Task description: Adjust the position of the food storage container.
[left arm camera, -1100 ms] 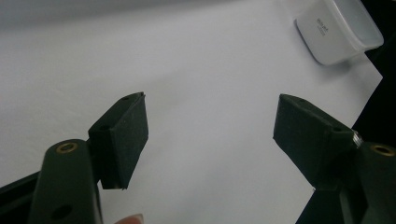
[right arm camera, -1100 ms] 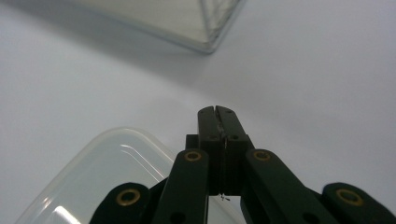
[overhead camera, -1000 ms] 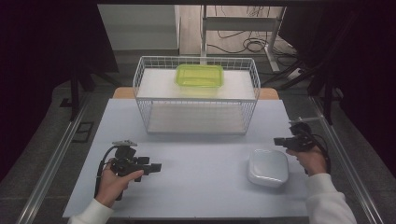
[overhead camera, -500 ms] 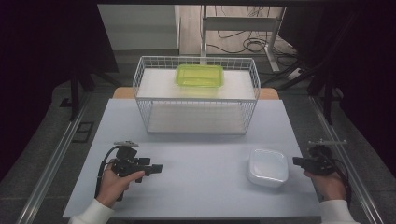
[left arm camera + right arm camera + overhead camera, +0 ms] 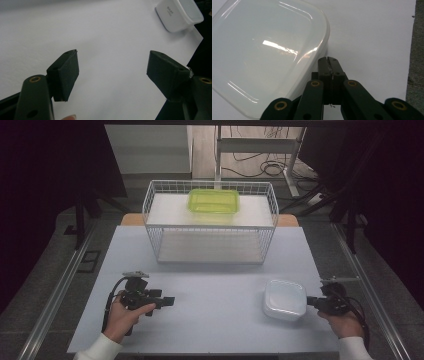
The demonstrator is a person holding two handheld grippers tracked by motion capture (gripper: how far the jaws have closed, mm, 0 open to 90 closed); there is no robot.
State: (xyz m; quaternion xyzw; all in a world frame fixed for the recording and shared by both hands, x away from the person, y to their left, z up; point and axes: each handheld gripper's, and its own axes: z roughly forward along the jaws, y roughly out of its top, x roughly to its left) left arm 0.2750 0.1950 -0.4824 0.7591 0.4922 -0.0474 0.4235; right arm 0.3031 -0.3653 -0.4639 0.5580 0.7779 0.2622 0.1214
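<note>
A: From the high view, what's on the pale grey-white table point(image 5: 210, 270)?

B: At the far middle stands a white wire-mesh basket point(image 5: 210, 222) with a lime-green translucent plastic lid point(image 5: 213, 200) lying on top of it, toward the far side. Near right lies a white rounded-square plastic container point(image 5: 285, 299), upside down on the tabletop. The left gripper point(image 5: 167, 301) sits near left in a person's left hand point(image 5: 122, 316), pointing right, well apart from the container. The right gripper point(image 5: 311, 301) is held at the near right edge in the right hand point(image 5: 345, 324), its tip just beside the container's right side. White sleeves show at both wrists.

A: And the left gripper view?

B: The left gripper point(image 5: 112, 72) has its two black jaws spread wide with bare table between them, holding nothing. The white container point(image 5: 178, 15) is far off at the upper right, near the table's edge. A fingertip shows at the bottom.

A: The right gripper view?

B: The right gripper point(image 5: 329, 61) has its jaws pressed together, nothing between them. The tip lies just beside the container point(image 5: 267, 55), near its rounded corner; whether it touches the wall I cannot tell.
</note>
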